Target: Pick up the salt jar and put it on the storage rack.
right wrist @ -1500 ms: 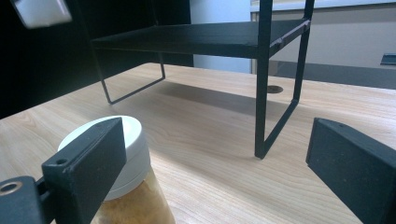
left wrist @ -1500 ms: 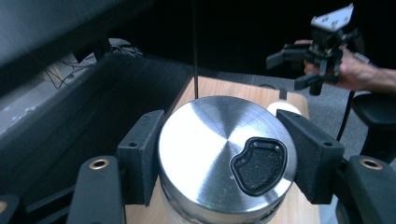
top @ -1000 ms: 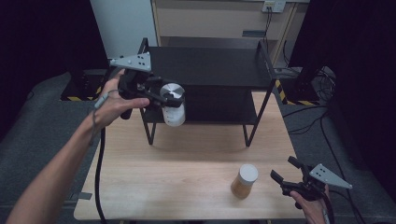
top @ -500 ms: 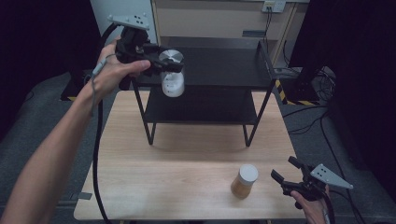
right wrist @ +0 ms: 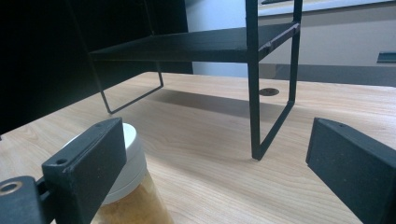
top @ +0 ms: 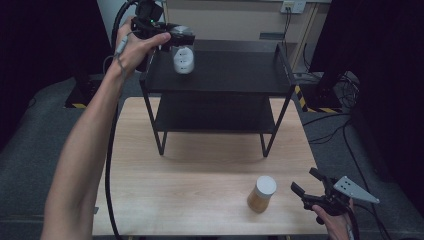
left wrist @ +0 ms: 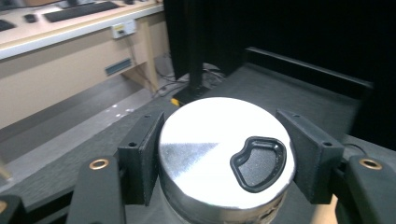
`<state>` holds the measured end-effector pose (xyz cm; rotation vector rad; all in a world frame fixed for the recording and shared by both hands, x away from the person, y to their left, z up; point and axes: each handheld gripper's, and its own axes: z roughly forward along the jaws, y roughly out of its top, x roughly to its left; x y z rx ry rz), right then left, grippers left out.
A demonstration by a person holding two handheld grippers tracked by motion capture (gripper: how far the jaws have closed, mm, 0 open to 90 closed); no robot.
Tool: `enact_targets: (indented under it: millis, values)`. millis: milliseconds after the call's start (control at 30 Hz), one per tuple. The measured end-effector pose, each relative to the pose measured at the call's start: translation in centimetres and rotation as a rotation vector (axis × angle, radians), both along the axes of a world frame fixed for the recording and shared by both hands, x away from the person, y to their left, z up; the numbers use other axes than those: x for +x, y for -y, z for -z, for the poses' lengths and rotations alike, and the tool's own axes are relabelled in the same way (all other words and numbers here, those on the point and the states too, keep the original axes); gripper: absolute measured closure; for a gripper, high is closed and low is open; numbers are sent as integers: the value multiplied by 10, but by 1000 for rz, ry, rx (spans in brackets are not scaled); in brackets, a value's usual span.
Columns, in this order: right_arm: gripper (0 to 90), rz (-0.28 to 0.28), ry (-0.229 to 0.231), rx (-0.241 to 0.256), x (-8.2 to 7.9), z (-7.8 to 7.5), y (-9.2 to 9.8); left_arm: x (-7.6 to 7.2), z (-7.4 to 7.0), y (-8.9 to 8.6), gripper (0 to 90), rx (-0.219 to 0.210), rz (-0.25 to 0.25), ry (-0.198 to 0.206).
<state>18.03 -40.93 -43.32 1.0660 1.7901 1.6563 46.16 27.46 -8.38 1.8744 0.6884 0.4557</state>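
A white jar [top: 183,59] with a silver lid [left wrist: 223,156] is held by my left gripper [top: 176,40], which is shut on the lid from both sides. It sits over the left part of the black rack's top shelf [top: 235,70]; whether it touches the shelf I cannot tell. An amber jar with a white lid [top: 262,193] stands on the wooden table [top: 190,175] at the front right. Just right of it, my right gripper [top: 309,186] is open and low. In the right gripper view this jar [right wrist: 133,196] is beside and partly behind the left jaw, not between the jaws.
The two-level black rack [right wrist: 252,93] stands on the far half of the table, its lower shelf [top: 215,112] bare. A thick black cable [top: 109,165] hangs from the left gripper along the table's left edge. Dark floor surrounds the table.
My left gripper has carried the white jar up and away from the rack's front left side to over the top shelf. The right gripper and amber jar have stayed put.
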Motion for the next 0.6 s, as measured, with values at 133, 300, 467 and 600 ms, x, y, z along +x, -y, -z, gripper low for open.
enact_targets:
  millis: [133,300,467,600]
  values:
    - [53,1,0,2,0,0,1,6,5,1,337,-3,-15,-17]
    - [54,0,1,2,-1,0,1,11,10,2,337,1,0,-34]
    - [54,1,2,1,-1,0,0,15,15,4,337,8,-1,-45]
    - [54,2,4,4,-1,0,0,16,20,0,334,-16,0,-47]
